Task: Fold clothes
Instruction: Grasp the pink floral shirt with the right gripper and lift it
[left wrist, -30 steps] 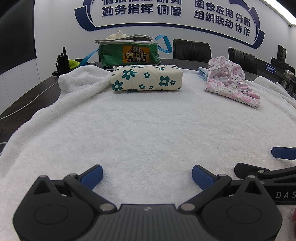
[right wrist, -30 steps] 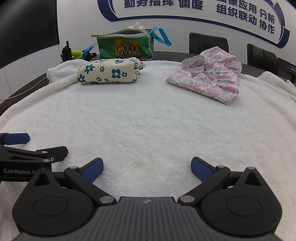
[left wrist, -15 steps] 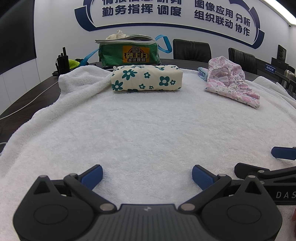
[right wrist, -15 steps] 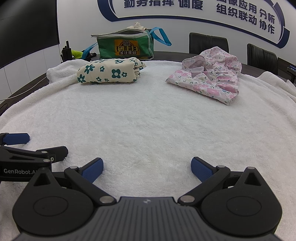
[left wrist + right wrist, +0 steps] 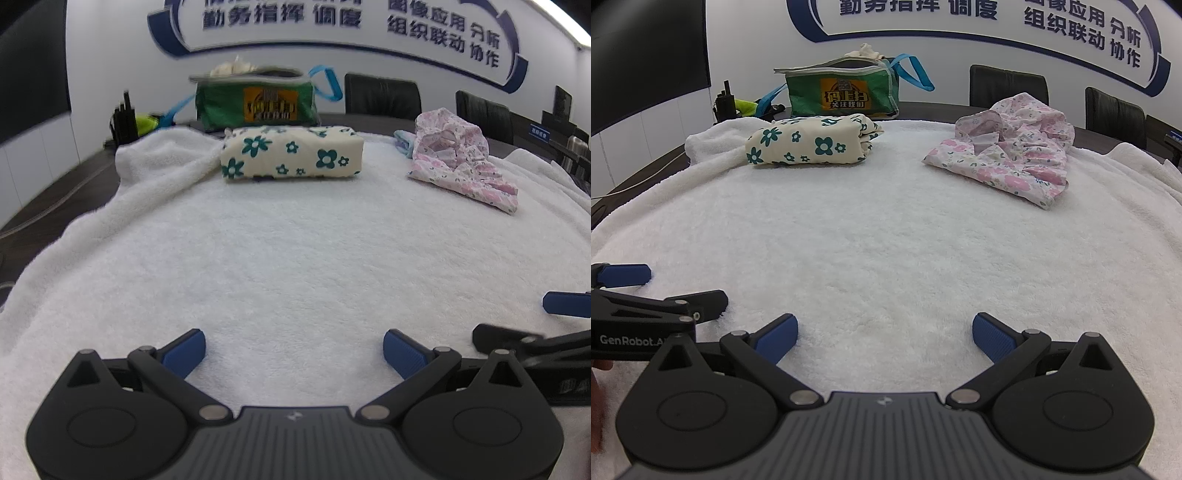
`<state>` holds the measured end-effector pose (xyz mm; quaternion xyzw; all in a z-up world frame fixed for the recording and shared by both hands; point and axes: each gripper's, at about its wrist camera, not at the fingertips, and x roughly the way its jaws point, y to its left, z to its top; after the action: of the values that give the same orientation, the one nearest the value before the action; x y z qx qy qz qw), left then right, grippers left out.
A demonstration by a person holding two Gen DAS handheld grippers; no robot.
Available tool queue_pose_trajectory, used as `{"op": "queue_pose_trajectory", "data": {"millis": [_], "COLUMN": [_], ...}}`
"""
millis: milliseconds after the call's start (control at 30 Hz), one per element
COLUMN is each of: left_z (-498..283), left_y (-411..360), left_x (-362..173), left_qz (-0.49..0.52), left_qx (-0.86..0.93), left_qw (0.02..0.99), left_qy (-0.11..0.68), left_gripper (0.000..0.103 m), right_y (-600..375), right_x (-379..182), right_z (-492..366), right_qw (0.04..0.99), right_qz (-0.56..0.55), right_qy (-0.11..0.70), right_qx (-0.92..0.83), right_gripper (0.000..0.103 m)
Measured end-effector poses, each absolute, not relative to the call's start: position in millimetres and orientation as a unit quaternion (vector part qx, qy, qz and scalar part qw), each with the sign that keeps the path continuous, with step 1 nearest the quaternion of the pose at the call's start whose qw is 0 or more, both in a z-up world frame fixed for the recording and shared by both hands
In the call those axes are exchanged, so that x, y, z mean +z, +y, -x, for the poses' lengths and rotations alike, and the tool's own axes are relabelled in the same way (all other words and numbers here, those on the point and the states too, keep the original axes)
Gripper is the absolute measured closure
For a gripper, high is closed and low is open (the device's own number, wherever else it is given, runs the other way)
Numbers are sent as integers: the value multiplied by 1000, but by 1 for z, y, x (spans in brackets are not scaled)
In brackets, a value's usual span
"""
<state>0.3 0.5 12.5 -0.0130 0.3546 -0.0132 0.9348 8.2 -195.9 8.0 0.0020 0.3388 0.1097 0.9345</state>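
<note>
Right wrist view: the right hand-held gripper (image 5: 882, 334) and the left hand-held gripper (image 5: 293, 350) both gape wide and empty. Pink floral garment (image 5: 1008, 155) lies crumpled well ahead-right; reach there, pinching one hem edge.

My left gripper (image 5: 294, 350): 2 black linkage arms on a grey ribbed body, blue ribbed pads (image 5: 404, 353) at the tips. Jaws spread wide, nothing between them. Held low and level, fingers pointing forward.

My right gripper (image 5: 882, 334): same build, same blue pads (image 5: 991, 336). Jaws likewise spread wide, nothing held. Low, level, pointing forward.

Relation: the 2 sit side by side, close together. From the right wrist view, my left gripper's side shows at the left edge, 1 blue tip forward, white lettering on its body. From the left wrist view, my right gripper's side shows at the right edge, slightly blurred.
</note>
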Motion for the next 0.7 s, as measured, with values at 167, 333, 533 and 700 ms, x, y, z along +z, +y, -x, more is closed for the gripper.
{"op": "queue_pose_trajectory", "data": {"millis": [167,333,533,700], "left_z": [-51,-187,-295,-276], "left_y": [-7,-80,-150,-159], "left_x": [65,72,31,35], "left_qz": [114,104,105,66], "left_qx": [-128,-153,-100,-116], "left_qw": [921,904,894,911], "left_qy": [350,385,423,391], "left_gripper": [0,8,35,96], "right_y": [-264,-343,-363,-341], "right_x": [55,63,19,32], "right_z": [-31,-153,-243,-235], "right_qw": [954,948,913,935], "right_qz": [-67,-97,-157,-84], "right_qy": [268,299,374,343], "right_qx": [117,56,38,38], "right_gripper": [0,1,33,102]}}
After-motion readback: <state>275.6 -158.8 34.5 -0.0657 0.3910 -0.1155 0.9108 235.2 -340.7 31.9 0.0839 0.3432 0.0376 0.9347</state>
